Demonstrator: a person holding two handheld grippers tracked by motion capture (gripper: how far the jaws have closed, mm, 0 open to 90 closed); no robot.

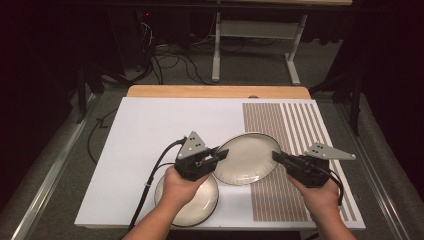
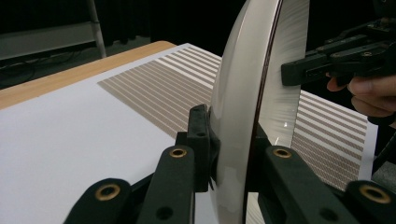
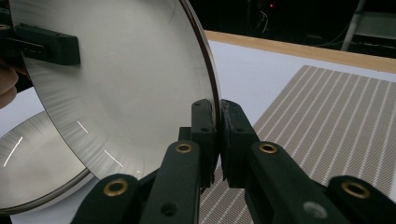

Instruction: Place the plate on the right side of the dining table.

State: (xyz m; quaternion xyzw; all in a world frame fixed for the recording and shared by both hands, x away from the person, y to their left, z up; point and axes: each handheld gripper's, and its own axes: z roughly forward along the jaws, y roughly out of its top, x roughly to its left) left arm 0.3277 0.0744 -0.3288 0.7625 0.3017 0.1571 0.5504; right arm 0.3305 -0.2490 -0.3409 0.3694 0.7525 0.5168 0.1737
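A cream plate with a dark rim [image 1: 247, 157] hangs above the table, held between both grippers. My left gripper [image 1: 222, 154] is shut on its left rim, and my right gripper [image 1: 276, 156] is shut on its right rim. In the left gripper view the plate [image 2: 238, 116] stands edge-on between my jaws, with the other gripper [image 2: 299, 72] clamped on its far rim. In the right gripper view the plate [image 3: 126, 79] rises left of my jaws, its rim pinched between the pads. A second plate [image 1: 200, 202] of the same kind lies flat on the table under my left hand.
A white sheet [image 1: 150, 130] covers the table, with a brown striped mat [image 1: 292, 125] on its right part. A wooden table edge [image 1: 217, 91] runs along the back. Beyond it stand cables and a metal frame [image 1: 217, 50] on the floor.
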